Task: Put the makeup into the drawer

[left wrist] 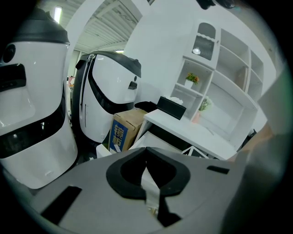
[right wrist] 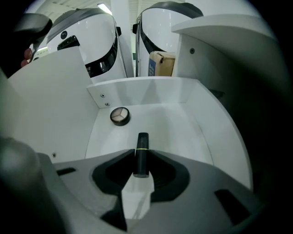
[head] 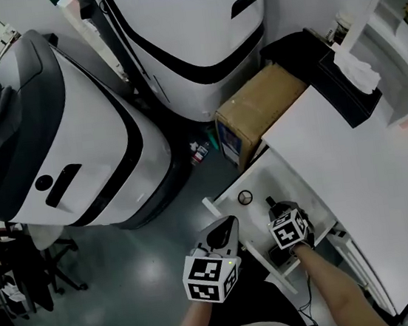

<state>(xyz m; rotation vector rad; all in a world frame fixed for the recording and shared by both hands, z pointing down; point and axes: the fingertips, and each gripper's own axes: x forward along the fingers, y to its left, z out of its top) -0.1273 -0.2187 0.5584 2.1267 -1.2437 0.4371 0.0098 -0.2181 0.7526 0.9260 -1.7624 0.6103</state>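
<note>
**A:** So, where do we stand with the lipstick (right wrist: pixel 142 142)?

**B:** We have it in the right gripper (right wrist: pixel 141 160). The jaws are clenched on the lower half of the black tube, and its gold-banded end sticks out ahead of them, over the floor of the open drawer (right wrist: pixel 178 132). In our judgement, setting it down is the step in hand.

**A:** How do we do that well?

**B:** We'd bring the tube low over the bare white floor before letting go, so it doesn't drop and roll. The gripper is tilted steeply downward, so the free end is likely to meet the floor first. We'd let that end touch, ease the jaws apart only a little, then draw straight back so the pads don't drag the tube along.

**A:** Anything in the way?

**B:** The round compact (right wrist: pixel 120 116) lies near the back left corner of the drawer, clear of the tube. We'd aim for the open middle and stay off the side walls.

**A:** And the other hand?

**B:** The left gripper (left wrist: pixel 146 151) hangs by the drawer's front edge, below the white bench (head: pixel 362 175). Its jaws are closed tip to tip with nothing between them, and we can't tell whether it touches the drawer.
</note>
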